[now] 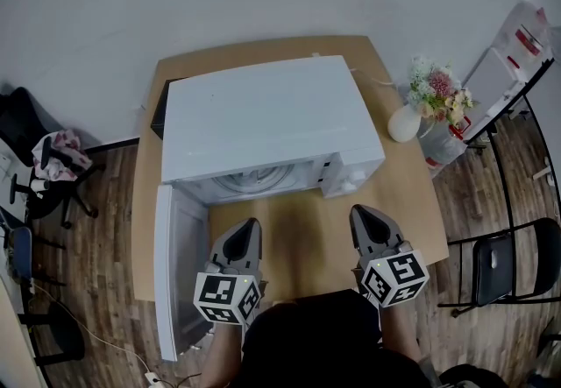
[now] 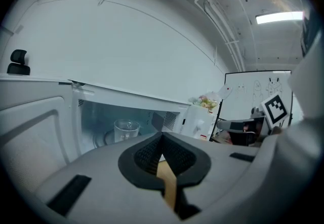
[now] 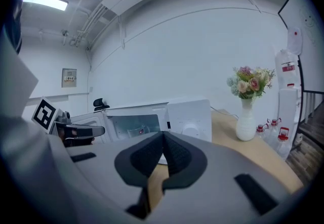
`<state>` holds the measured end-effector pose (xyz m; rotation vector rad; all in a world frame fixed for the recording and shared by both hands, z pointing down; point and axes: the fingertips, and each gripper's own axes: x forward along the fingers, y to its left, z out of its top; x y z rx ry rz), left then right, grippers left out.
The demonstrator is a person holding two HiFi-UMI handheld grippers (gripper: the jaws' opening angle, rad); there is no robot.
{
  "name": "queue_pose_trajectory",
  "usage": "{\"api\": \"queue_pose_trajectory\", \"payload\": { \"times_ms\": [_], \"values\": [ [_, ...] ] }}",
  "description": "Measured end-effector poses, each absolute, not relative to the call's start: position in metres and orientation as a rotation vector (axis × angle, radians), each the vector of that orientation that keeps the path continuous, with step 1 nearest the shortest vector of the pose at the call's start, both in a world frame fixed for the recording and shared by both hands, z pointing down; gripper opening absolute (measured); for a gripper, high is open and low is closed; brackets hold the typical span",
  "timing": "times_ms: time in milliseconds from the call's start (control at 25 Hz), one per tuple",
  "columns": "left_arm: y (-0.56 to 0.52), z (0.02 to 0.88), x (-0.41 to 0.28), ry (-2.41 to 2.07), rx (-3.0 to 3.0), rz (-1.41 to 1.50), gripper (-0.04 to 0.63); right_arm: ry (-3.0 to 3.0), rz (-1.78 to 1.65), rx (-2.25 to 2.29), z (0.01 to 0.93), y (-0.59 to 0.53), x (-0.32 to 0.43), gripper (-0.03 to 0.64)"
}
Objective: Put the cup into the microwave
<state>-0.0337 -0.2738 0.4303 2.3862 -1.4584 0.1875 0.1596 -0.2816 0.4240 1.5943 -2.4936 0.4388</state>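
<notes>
Cup (image 2: 126, 129) inside microwave (image 1: 272, 115); door (image 1: 180, 272) open along table's (image 1: 412, 194) left edge. Left gripper (image 2: 162, 136) and right gripper (image 3: 163, 135) closed, empty. Next, likely: shut door.

even ceiling-lit brightness, fisheye-bent edges, soft focus

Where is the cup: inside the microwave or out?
Inside. The clear cup stands upright in the cavity of the microwave, whose door is swung open.

Cup (image 2: 126, 131) clear, glassy; microwave (image 1: 272, 123) smooth white; table (image 1: 307, 237) matt wood; vase (image 1: 404, 124) glossy white.
</notes>
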Motion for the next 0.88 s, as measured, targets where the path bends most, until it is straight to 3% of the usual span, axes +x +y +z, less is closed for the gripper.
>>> {"api": "queue_pose_trajectory", "payload": {
  "times_ms": [880],
  "values": [
    [-0.269, 0.432, -0.032, -1.524, 2.389, 0.227, 0.003, -2.501, 0.446, 1.581, 0.424, -0.273, 0.151, -0.008]
  ]
}}
